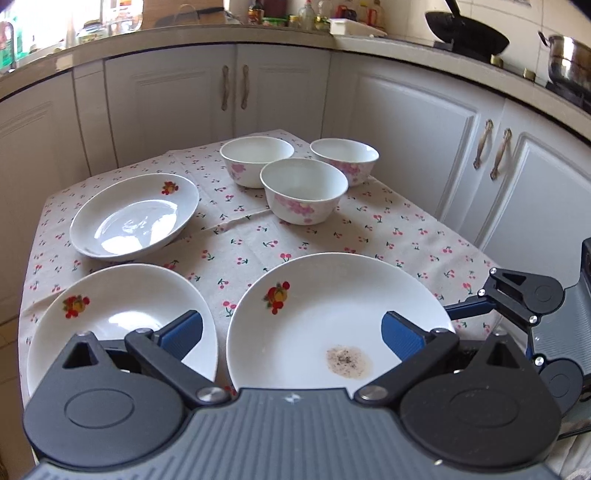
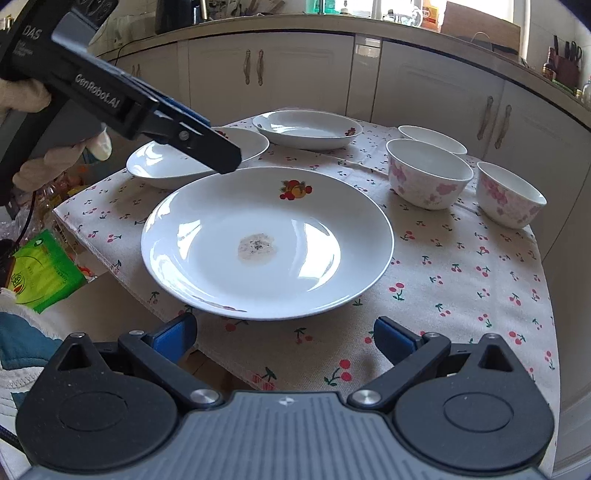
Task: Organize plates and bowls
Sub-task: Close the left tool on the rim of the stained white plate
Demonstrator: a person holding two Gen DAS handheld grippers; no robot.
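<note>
Left wrist view shows your cherry-print cloth table point(image 1: 332, 236) carrying three glossy white fruit-motif plates, the stained plate point(image 1: 332, 314) nearest, and three floral porcelain bowls point(image 1: 303, 192) clustered behind. Your left gripper point(image 1: 291, 332) and right gripper point(image 2: 284, 332) both gape, holding nothing. White panelled cabinets point(image 1: 417, 129) surround you.

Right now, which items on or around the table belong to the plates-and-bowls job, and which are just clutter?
Job items:
- three white fruit-print plates: stained one, left one, far one
- three white pink-flowered bowls
- open left gripper, open right gripper

Just lying about:
- black wok
- steel pot
- green packet
- counter bottles
</note>
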